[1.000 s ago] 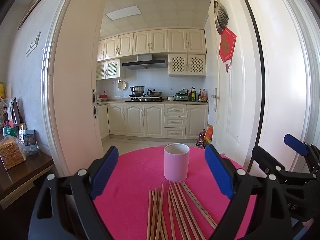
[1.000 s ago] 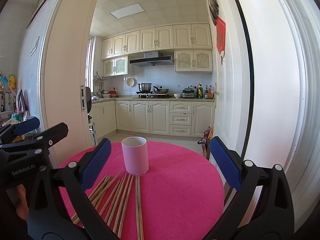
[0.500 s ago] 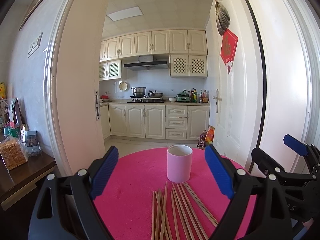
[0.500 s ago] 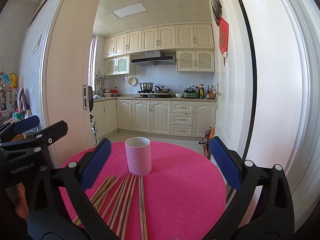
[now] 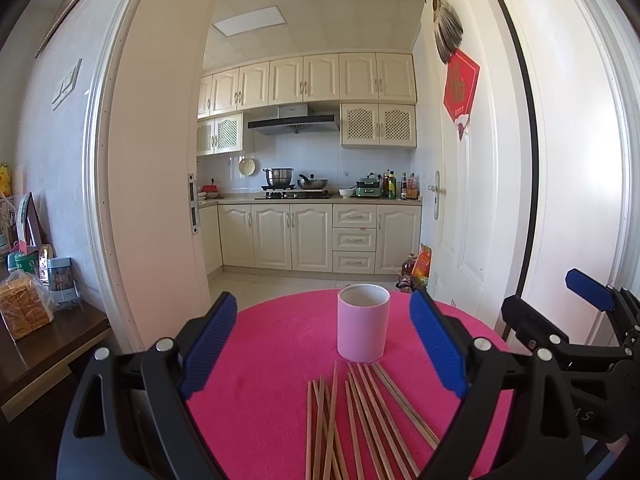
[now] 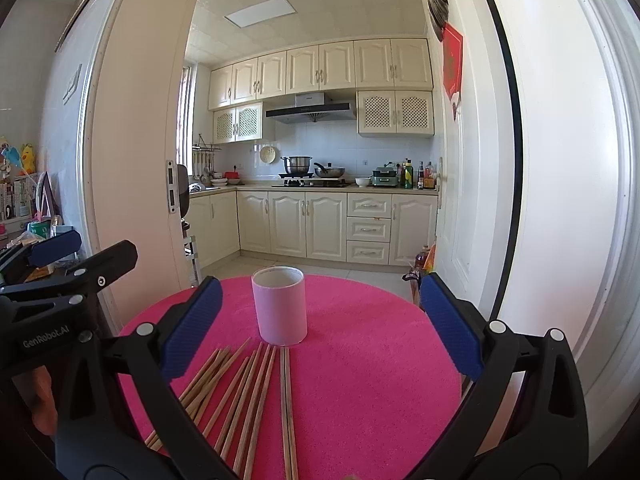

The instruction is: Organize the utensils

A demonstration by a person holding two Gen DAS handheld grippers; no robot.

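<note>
A pink cylindrical cup (image 5: 363, 323) (image 6: 279, 305) stands upright and empty near the middle of the round pink table (image 5: 272, 364) (image 6: 372, 360). Several wooden chopsticks (image 5: 360, 420) (image 6: 240, 392) lie fanned on the table just in front of the cup. My left gripper (image 5: 322, 350) hovers open above the near side of the table, nothing between its blue pads. My right gripper (image 6: 318, 324) is also open and holds nothing, to the right of the left one. Each gripper shows at the edge of the other's view.
A dark wooden sideboard (image 5: 44, 352) with a bread bag (image 5: 22, 308) and jars stands left of the table. A white door frame (image 5: 160, 200) and an open door (image 5: 472, 216) lead to a kitchen behind. Bottles and bags (image 5: 416, 268) sit on the floor by the door.
Both views have shifted slightly; the cup and chopsticks sit a little further right in each view. Both grippers stay open and nothing has been picked up.
</note>
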